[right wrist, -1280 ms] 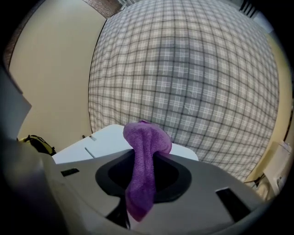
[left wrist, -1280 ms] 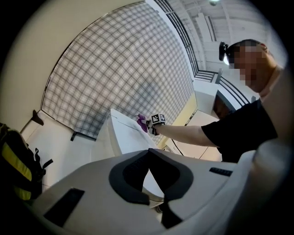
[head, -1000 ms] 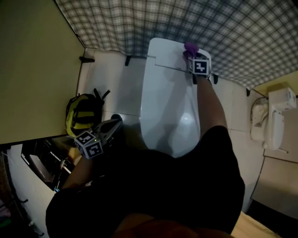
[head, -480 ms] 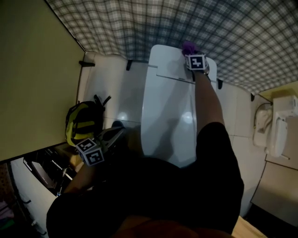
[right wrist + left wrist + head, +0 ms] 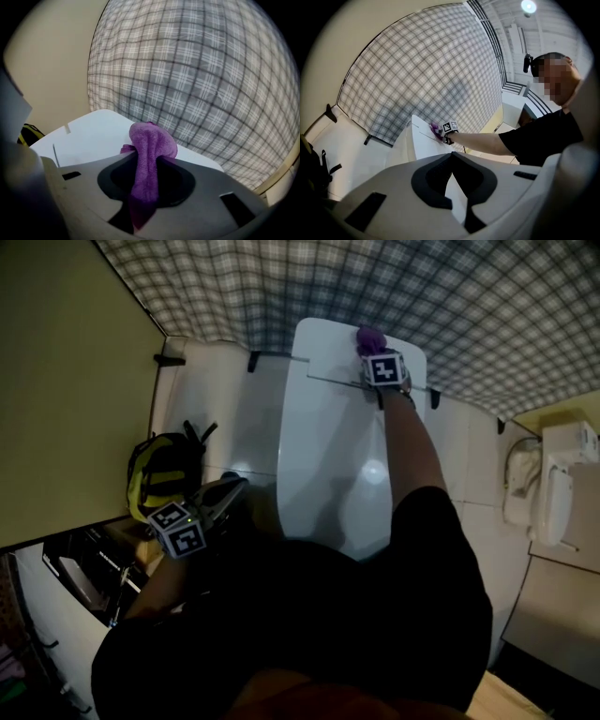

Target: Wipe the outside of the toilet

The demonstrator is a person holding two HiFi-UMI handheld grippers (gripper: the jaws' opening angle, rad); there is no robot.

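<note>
The white toilet [image 5: 328, 456] stands in the middle of the head view, its tank lid [image 5: 323, 352] against the plaid wall. My right gripper [image 5: 373, 351] is over the back right part of the lid, shut on a purple cloth [image 5: 371, 337] that rests on the lid. In the right gripper view the cloth [image 5: 149, 150] bulges out past the jaws of my right gripper [image 5: 145, 157] above the lid [image 5: 93, 133]. My left gripper [image 5: 220, 498] hangs left of the bowl, away from the toilet, jaws closed together on nothing. In the left gripper view its tips [image 5: 451, 153] meet in front of the toilet [image 5: 423, 145].
A yellow and black backpack [image 5: 164, 474] leans on the floor left of the toilet. Dark clutter [image 5: 84, 577] fills the lower left corner. A white wall unit [image 5: 553, 493] hangs at the right. The person's black shirt [image 5: 356, 634] covers the lower view.
My right gripper has slid the purple cloth a little to the left along the back of the tank lid. The left gripper has stayed beside the bowl.
</note>
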